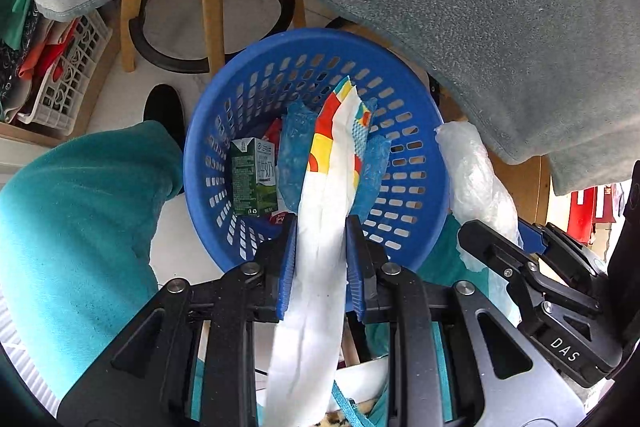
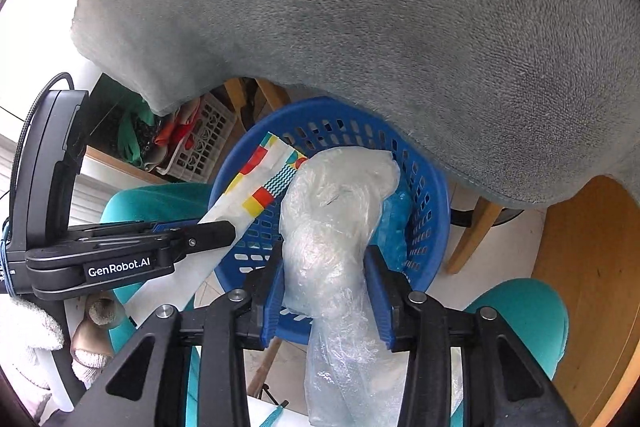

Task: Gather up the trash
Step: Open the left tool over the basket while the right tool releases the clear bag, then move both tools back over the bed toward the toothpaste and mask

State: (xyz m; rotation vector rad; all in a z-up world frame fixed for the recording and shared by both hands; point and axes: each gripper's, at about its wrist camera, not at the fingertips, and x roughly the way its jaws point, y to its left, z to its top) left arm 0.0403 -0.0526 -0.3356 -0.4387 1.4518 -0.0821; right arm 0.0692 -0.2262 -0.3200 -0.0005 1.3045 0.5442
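Trash basket [image 1: 416,227]: blue, on floor under grey cushion.
Plastic wad [image 2: 332,227]: between right gripper [image 2: 326,301] pads, over basket; release once clear of rim.
Paper wrapper [image 1: 320,227]: clamped in left gripper [image 1: 320,263], tip inside basket; lower, then release.

Right gripper [image 2: 326,283] at 6 o'clock, blue pads against crumpled clear plastic wrap [image 2: 336,211], its top over the blue basket [image 2: 434,211] at centre. Left gripper [image 2: 224,233] enters from 9 o'clock, pinching a white wrapper with coloured print [image 2: 256,187]. Grey-green plush cloth [image 2: 360,27] fills 12 to 3 o'clock. Teal trouser legs [image 2: 532,323] at 4 and 8 o'clock.
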